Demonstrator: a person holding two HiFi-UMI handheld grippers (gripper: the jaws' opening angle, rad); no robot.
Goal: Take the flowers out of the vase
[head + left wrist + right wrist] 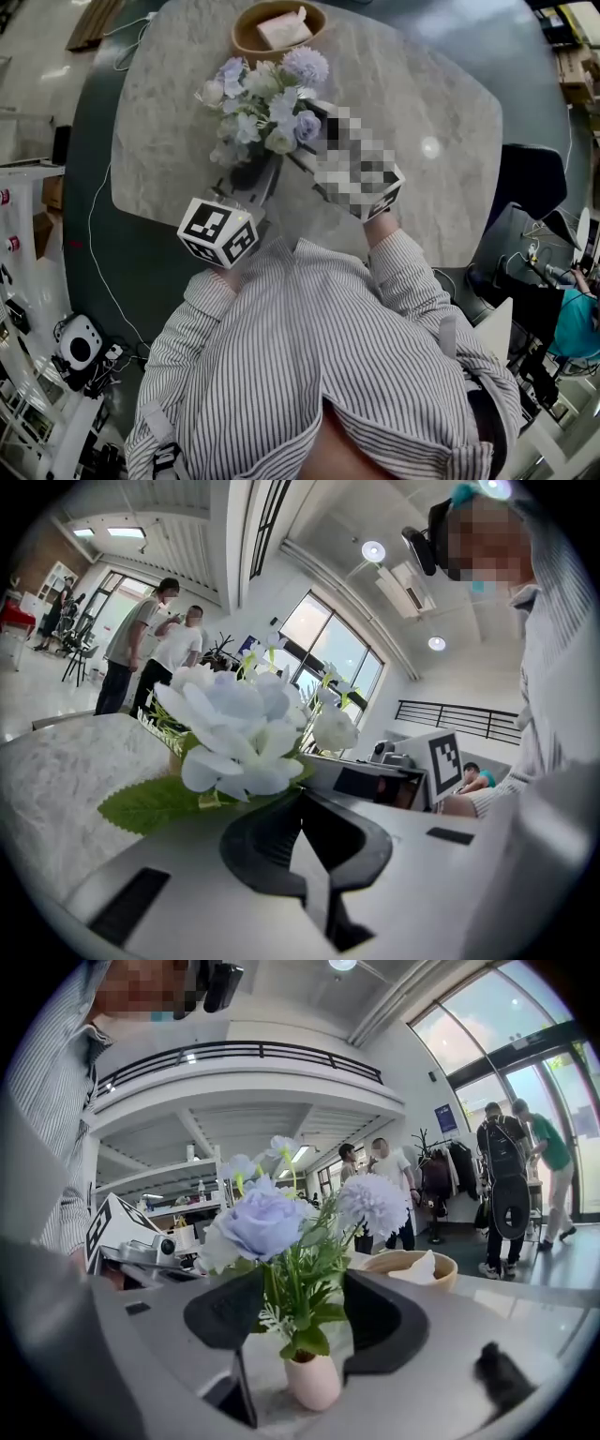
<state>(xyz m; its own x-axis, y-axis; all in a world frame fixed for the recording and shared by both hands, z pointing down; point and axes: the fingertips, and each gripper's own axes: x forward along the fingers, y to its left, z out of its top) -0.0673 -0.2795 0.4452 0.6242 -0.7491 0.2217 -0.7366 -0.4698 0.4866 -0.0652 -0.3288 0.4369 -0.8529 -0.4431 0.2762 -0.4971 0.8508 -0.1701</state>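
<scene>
Right jaws: the right gripper (pixel 305 1290) is released, its pads spread to either side of the stems (pixel 292 1305); no contact can be made out
Stem axis: upright, crossing the gap between the pads; a squeeze here would likely catch them below the blooms
Vase: the pale vase (pixel 314 1380) stands on the table (pixel 525 1309) just under the gap; neither pad touches it
Flowers: the flowers (pixel 261 1224) rise above and a little beyond the pad tips, seated in the vase
Left jaws: the left gripper (pixel 302 803) is clenched on nothing; blooms sit just past its tips; the vase is out of that view
Nearer hand: the right, as judged; the pull should run up along the stem line; the unheld vase may lift too
Beyond: a wooden bowl (pixel 412 1267) well past the right jaws
</scene>
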